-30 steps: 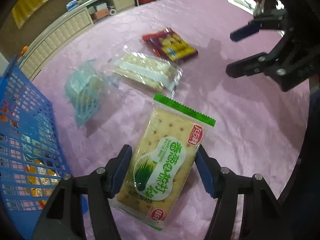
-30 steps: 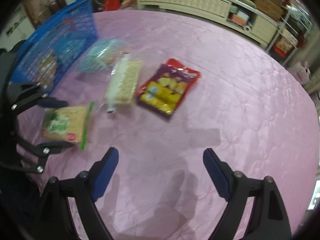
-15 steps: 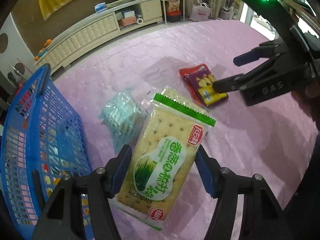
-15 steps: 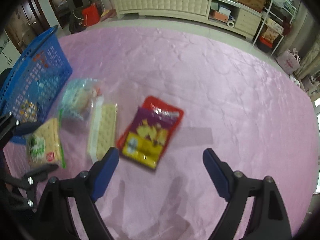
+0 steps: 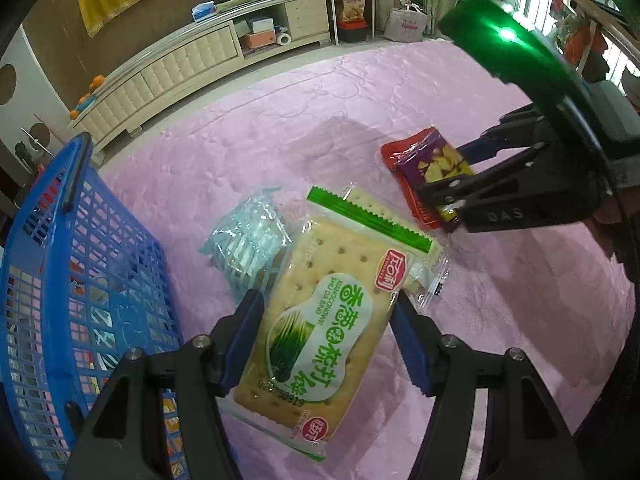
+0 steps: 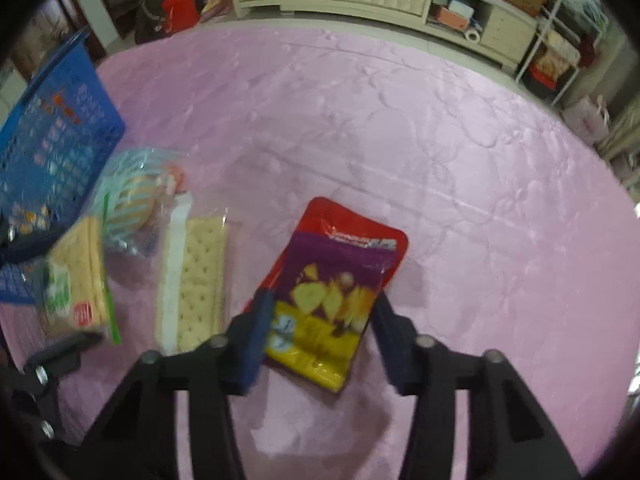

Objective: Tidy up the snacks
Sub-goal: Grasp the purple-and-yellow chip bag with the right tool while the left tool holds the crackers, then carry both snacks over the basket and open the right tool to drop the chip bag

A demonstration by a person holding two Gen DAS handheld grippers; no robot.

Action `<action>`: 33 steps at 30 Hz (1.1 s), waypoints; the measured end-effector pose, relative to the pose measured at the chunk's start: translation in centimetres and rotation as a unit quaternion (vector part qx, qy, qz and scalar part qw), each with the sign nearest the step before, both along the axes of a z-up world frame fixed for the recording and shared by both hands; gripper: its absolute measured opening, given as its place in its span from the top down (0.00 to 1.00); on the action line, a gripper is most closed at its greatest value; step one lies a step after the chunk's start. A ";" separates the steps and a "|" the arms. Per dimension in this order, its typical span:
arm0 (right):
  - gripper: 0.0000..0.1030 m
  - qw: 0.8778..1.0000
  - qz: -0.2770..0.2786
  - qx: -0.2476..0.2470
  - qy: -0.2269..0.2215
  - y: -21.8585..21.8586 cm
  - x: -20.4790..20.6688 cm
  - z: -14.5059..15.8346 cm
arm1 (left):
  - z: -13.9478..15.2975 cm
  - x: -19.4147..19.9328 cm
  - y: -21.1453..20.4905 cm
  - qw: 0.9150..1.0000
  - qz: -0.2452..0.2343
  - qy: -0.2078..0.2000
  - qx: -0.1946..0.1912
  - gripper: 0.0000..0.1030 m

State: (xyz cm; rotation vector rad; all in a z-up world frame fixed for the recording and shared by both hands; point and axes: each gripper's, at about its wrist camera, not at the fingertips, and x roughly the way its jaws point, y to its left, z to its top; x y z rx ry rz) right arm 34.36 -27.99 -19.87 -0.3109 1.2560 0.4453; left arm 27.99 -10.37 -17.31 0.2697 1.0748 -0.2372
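Pink cloth (image 5: 320, 112) covers the surface. Left gripper (image 5: 326, 336) grips crackers (image 5: 320, 320), lower centre; right gripper (image 6: 322, 336) is closing around chips (image 6: 332, 296).

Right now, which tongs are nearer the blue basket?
Left. The left tongs, clamping the green cracker pack, sit beside the blue basket; the right tongs are farther away.

Snack packets (image 6: 192, 276) crowd the pink cloth (image 6: 460, 184) beside the blue basket (image 5: 92, 264); rightward lies bare.
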 end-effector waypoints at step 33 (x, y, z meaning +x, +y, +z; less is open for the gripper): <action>0.56 0.985 0.126 -0.006 -0.121 0.9 -16.4 14.7 | 10.9 -11.6 3.0 0.994 -0.013 -0.106 -0.023 0.40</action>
